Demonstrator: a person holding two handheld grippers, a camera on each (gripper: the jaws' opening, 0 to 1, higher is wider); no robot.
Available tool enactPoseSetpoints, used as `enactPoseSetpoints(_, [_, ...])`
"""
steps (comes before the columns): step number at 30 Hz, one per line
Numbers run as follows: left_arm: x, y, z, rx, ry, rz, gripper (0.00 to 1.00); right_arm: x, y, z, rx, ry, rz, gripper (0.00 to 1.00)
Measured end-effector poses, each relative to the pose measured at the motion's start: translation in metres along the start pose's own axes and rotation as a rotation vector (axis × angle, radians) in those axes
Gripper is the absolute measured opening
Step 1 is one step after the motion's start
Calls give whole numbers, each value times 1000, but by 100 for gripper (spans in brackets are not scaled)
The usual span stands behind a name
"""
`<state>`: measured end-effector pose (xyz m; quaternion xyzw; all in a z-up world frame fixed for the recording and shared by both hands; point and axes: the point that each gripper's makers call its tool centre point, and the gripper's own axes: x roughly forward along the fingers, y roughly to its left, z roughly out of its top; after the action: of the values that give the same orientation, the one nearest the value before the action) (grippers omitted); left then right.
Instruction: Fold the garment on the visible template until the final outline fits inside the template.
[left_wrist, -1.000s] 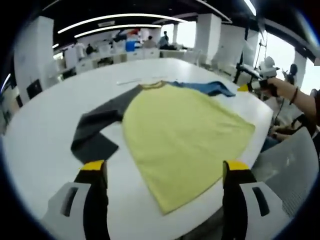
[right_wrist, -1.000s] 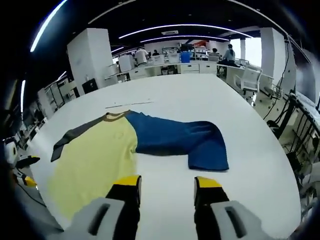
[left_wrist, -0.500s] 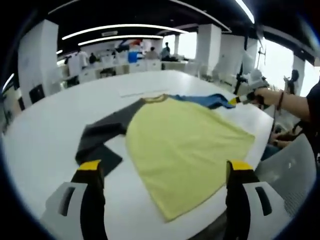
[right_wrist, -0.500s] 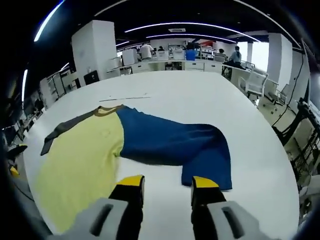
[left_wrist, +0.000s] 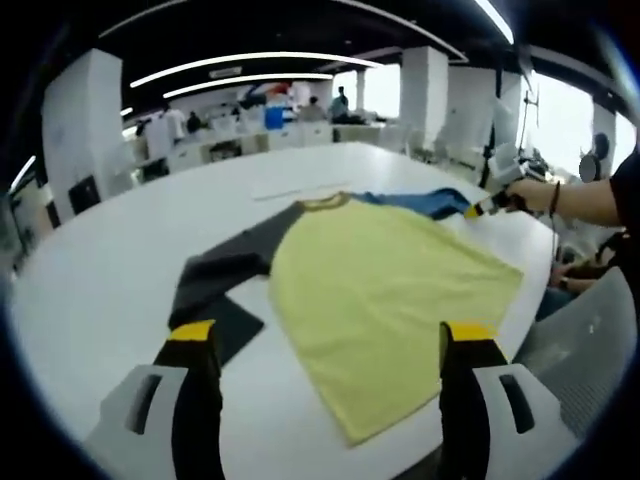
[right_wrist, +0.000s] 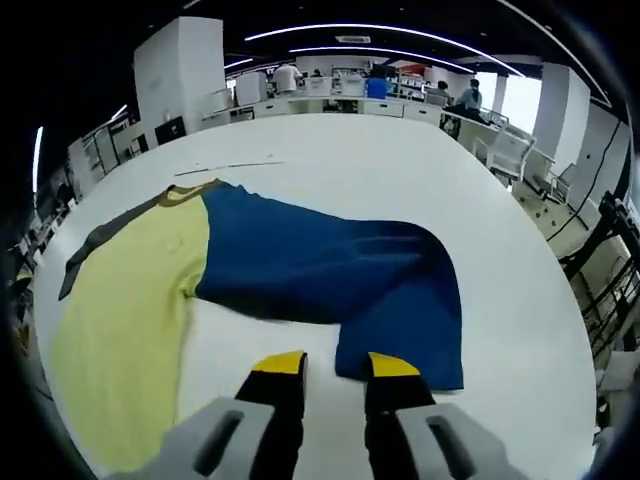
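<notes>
Lying flat on the white table (left_wrist: 90, 290) in the left gripper view: a shirt (left_wrist: 385, 290) with a pale yellow body, spread wide with the hem toward the near edge. Dark grey sleeve (left_wrist: 222, 285) out to the left, bent back on itself near the cuff. Blue sleeve (left_wrist: 420, 203) stretched to the far right from the ochre collar (left_wrist: 322, 201). Left gripper (left_wrist: 328, 345) low at the near edge, yellow-tipped black jaws set wide apart, one on each side of the yellow hem, holding nothing; cannot tell whether the tips touch the table. At far right, right gripper (left_wrist: 478, 208) in a person's hand (left_wrist: 535, 193), tip just at the end of the blue sleeve. Thin pale strip (left_wrist: 285, 189) on the table beyond the collar, apart from the shirt. Desks and people far behind.

Seen from the right gripper view: same shirt (right_wrist: 120, 300) on the table (right_wrist: 380, 170), yellow body to the left, blue sleeve (right_wrist: 340, 275) broad and rumpled, running right and bending toward the near side, its cuff end close in front. Grey sleeve (right_wrist: 100, 243) at far left. Collar (right_wrist: 190, 190) at the far side, thin strip (right_wrist: 228, 167) beyond it. Right gripper (right_wrist: 335, 365) with jaws a narrow gap apart, nothing between them, tips right at the near edge of the blue cuff; cannot tell whether touching the cloth.
</notes>
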<state>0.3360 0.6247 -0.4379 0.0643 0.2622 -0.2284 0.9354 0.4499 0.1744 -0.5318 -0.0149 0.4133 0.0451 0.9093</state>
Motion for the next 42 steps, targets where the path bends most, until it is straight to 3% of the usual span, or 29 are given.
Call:
enactPoseSetpoints(6, [-1,4,1,-1,-4,15,83,-5,-11,-3,10,11,-29,0])
enactPoseSetpoints(11, [-1,4,1,-12,-5,14,82,-14,-26,-13,-54,51,-56,0])
enactPoseSetpoints(18, [-2,3,5,-5,-19,10,80,-26,-53,-20,-47,74,-108,0])
enactPoseSetpoints(39, [-5,0,5,23,-10,-1,79,-35,-111,-21,-151,101,-230,0])
enactPoseSetpoints(42, [-4,-2,7,20,-14,-2,79,-35,-120,-21,-129,100,-238,0])
